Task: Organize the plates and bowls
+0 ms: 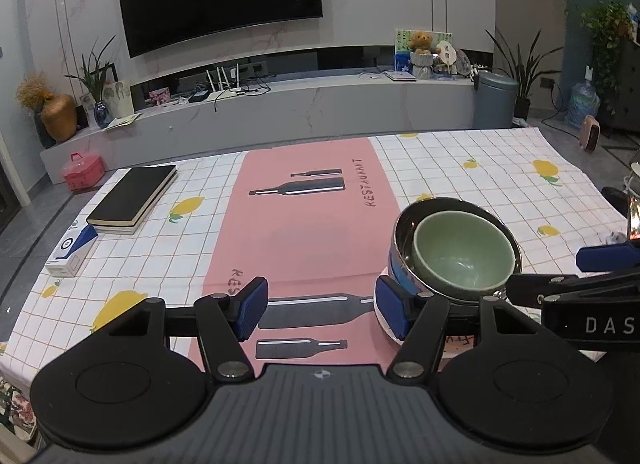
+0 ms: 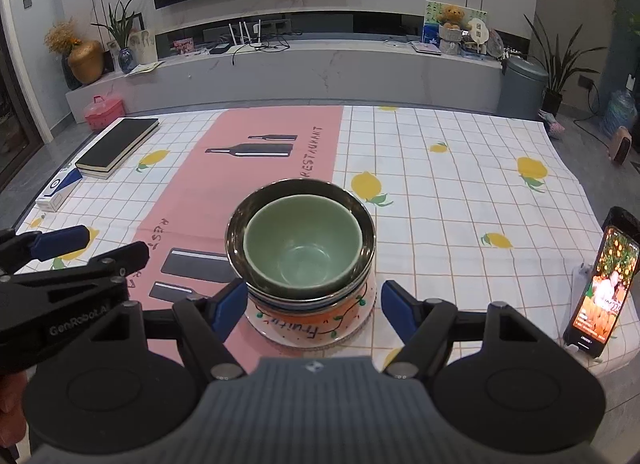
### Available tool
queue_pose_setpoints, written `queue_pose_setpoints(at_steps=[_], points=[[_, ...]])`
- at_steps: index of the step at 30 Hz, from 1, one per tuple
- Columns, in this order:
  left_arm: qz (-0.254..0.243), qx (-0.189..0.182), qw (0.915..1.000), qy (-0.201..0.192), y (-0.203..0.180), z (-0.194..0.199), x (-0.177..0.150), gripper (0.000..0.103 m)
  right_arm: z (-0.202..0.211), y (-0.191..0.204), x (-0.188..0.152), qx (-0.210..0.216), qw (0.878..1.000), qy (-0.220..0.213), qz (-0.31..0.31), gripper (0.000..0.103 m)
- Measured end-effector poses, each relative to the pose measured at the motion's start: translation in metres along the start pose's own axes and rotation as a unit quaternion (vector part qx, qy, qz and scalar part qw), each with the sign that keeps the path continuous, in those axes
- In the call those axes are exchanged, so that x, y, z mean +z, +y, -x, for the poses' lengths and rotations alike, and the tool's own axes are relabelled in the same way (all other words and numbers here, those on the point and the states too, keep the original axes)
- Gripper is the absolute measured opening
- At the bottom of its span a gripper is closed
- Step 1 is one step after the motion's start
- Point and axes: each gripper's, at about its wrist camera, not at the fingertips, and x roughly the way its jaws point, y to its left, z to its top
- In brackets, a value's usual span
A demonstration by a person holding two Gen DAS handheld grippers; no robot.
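My stack sits on the surface [image 2: 460, 152] near its front edge: green bowl [image 2: 302, 242] nested in the steel bowl [image 2: 304, 194], both on the plate [image 2: 310, 330]. The right gripper [image 2: 313, 310] has its fingers apart on either side of the stack's base, neither blue pad pressing on it as far as I can see. The left gripper [image 1: 322, 306] is spread wide over the pink mat [image 1: 304, 224], with nothing between its fingers; its right-hand pad [image 1: 390, 310] sits just beside the plate's rim, and I cannot tell whether it touches

The risk I see is the stack itself — the green bowl looks tilted inside the steel one, so a knock from either pad could rock it or slide the plate on the cloth. The two grippers are also close together and could clash

The right view shows the plate's lettering, the stack centred between its fingers, and a phone [image 2: 600, 292] propped at the right. The left view hides most of the plate behind its own finger, yet shows the stack from the side — the lean reads clearer there
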Motion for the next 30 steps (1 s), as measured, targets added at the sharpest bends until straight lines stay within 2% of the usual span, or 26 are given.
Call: queue_pose_setpoints(at_steps=[11, 30], points=[[-0.014, -0.002, 0.9999, 0.0, -0.0064, -0.0025, -0.0022, 0.073, -0.0019, -0.0004, 0.0005, 0.003, 1.0, -0.004, 0.001, 0.073], [-0.012, -0.002, 0.9999, 0.001, -0.006, -0.0036, -0.0007, 0.073, -0.0032, -0.0014, -0.0002, 0.005, 1.0, -0.004, 0.002, 0.073]])
